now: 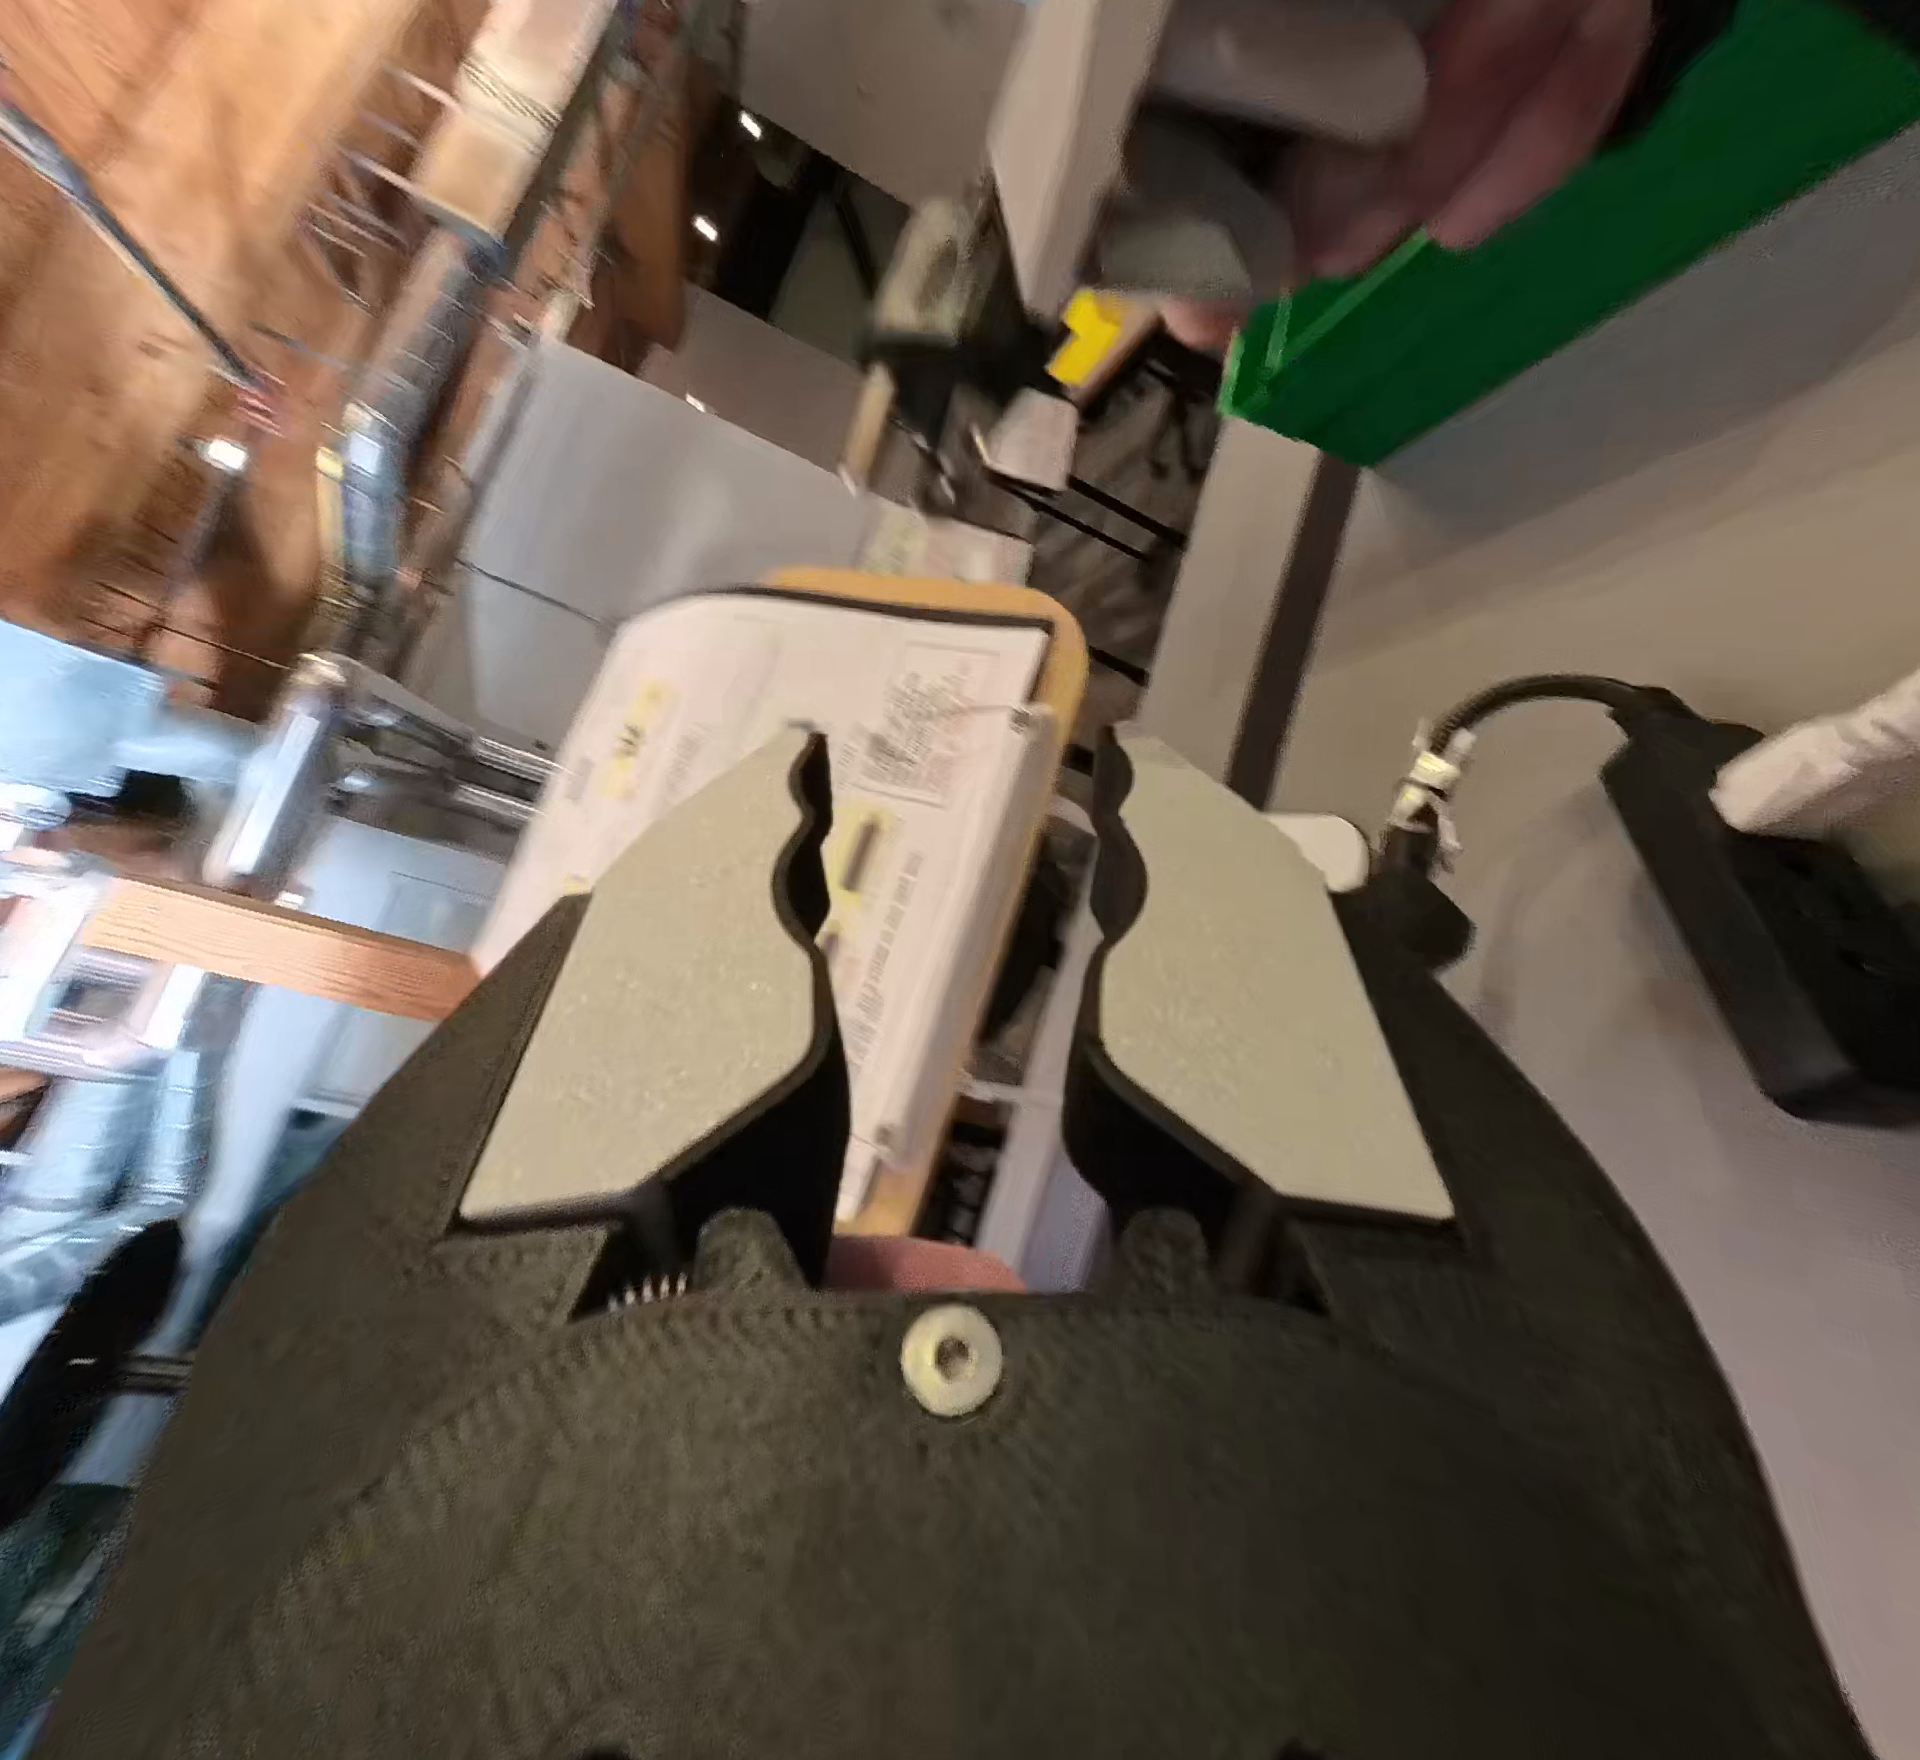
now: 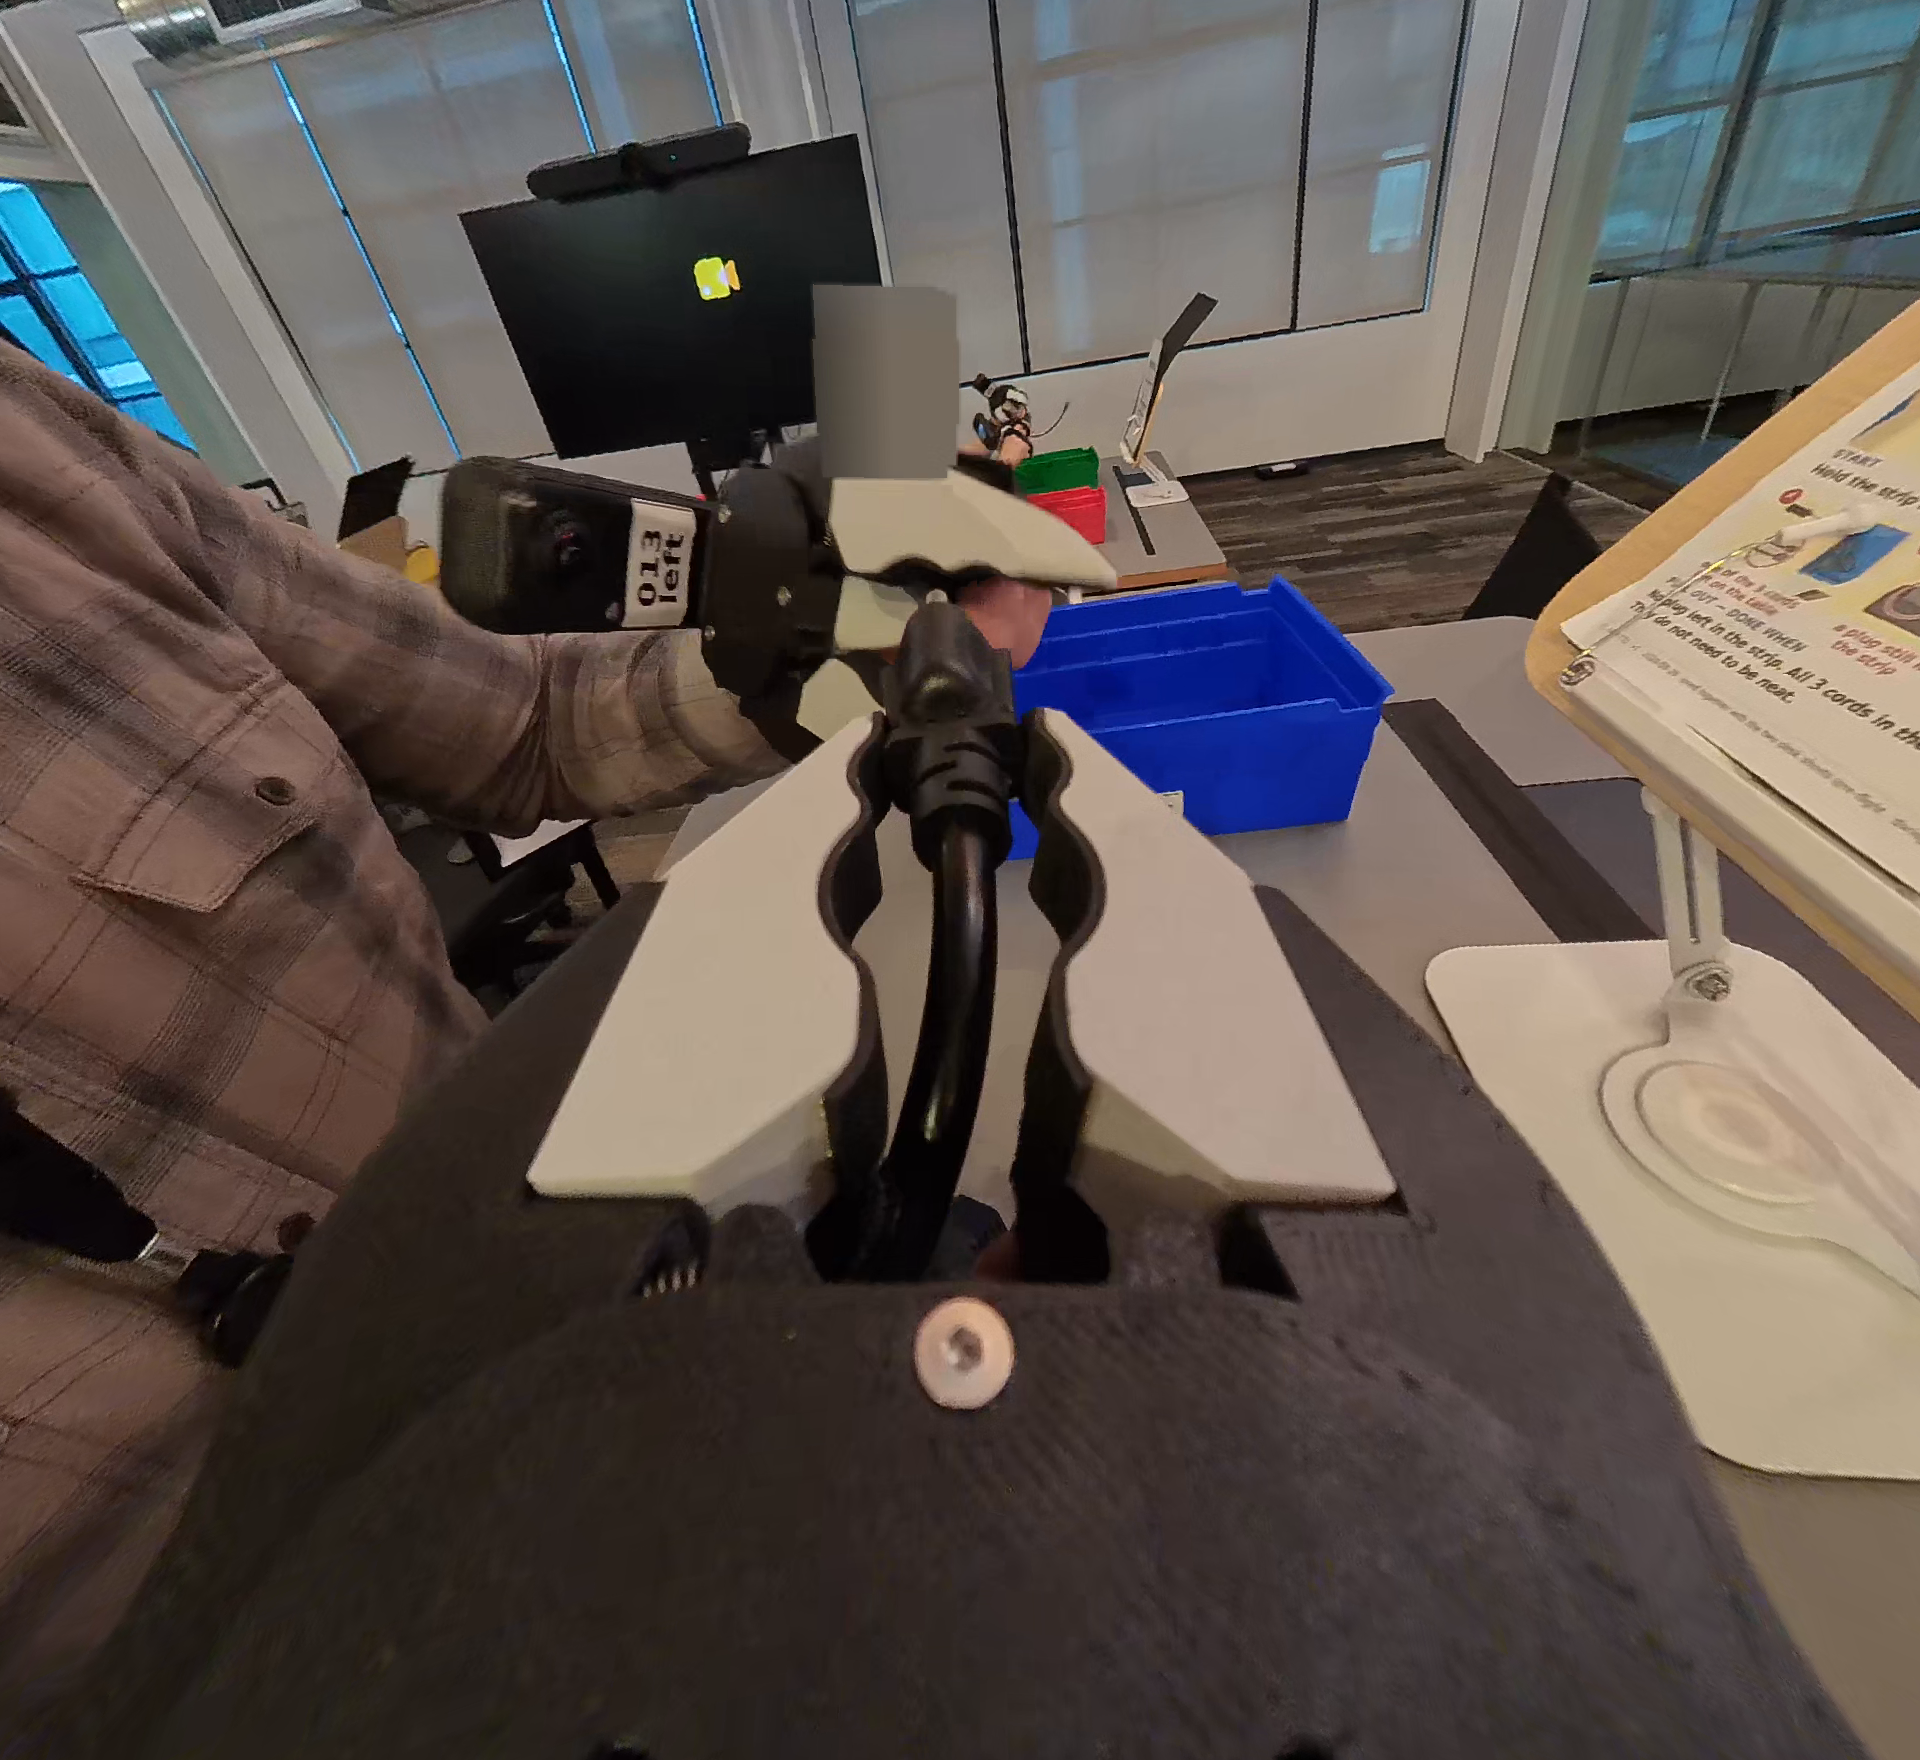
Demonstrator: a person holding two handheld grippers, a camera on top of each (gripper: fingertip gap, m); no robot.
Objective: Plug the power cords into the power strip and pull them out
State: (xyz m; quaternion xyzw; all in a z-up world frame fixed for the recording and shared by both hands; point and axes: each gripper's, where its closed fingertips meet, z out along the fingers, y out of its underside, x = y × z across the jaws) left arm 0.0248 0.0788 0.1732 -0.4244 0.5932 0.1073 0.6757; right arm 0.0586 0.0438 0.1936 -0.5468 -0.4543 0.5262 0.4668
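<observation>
Power cord [image 2: 951,941]: black, it runs up between the right gripper [image 2: 951,734]'s two pale fingers [image 2: 748,962], and its moulded plug [image 2: 945,702] sits clamped at their tips, prongs pointing away from the camera. The fingers are closed on the plug's ribbed collar, with a narrow gap left lower down where the cable passes through.

Just beyond the plug, at 12 o'clock from it, the left gripper [image 2: 971,557] comes in from 9 o'clock, held by a person in a plaid sleeve [image 2: 312,671]. Its pale fingers are right at the plug's prongs; whether they touch is unclear. A bare hand [image 2: 1013,619] shows behind them.

In the left wrist view, blurred and tilted, the left gripper [image 1: 961,775]'s fingers [image 1: 675,1014] stand apart with a clear gap and nothing between them. At 3 o'clock in that view a black power strip [image 1: 1766,931] lies on the grey surface [image 1: 1558,1191], its own cable [image 1: 1527,702] curving off toward 12 o'clock, and something white rests at its far end. A green bin [image 1: 1610,276] fills the 1 o'clock corner, with a hand [image 1: 1455,48] against it.

On the surface past the right gripper, at 1 o'clock, sits a blue bin [image 2: 1226,702]. At 3 o'clock a white stand [image 2: 1714,1139] carries a wooden board with printed sheets [image 2: 1766,630]. A dark screen [image 2: 675,297] stands far back at 11 o'clock.
</observation>
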